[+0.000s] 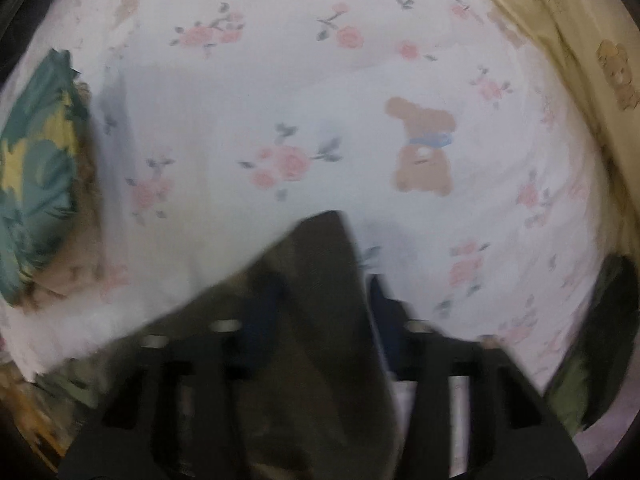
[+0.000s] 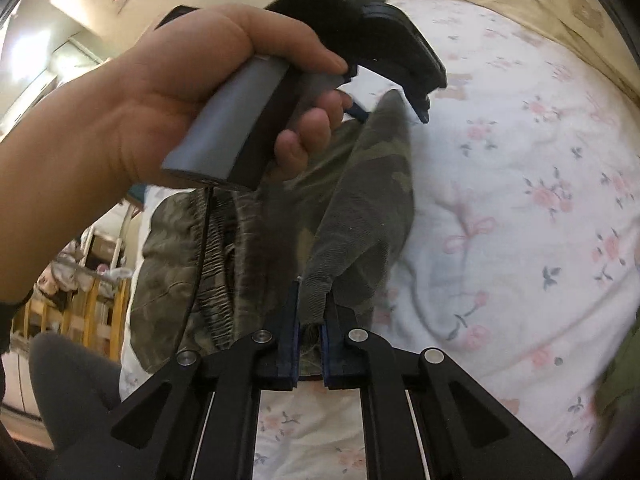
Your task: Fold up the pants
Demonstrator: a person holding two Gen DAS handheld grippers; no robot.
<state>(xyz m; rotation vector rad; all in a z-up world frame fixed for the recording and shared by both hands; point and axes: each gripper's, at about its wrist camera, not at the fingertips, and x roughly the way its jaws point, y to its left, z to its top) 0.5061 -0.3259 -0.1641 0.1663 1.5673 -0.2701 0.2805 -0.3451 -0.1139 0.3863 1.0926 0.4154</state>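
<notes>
pants (image 2: 360,208) pinched between right tool (image 2: 310,344)

A white bedsheet (image 1: 248,92) printed with pink roses and a brown teddy bear (image 1: 422,146) covers the bed — a cream quilt (image 1: 560,32) lies bunched along its far edge. At the left edge of the left wrist view sits a green and yellow leafy cushion (image 1: 36,176). In the right wrist view a wooden rack (image 2: 88,312) stands beside the bed — its contents too blurred to name.
</notes>
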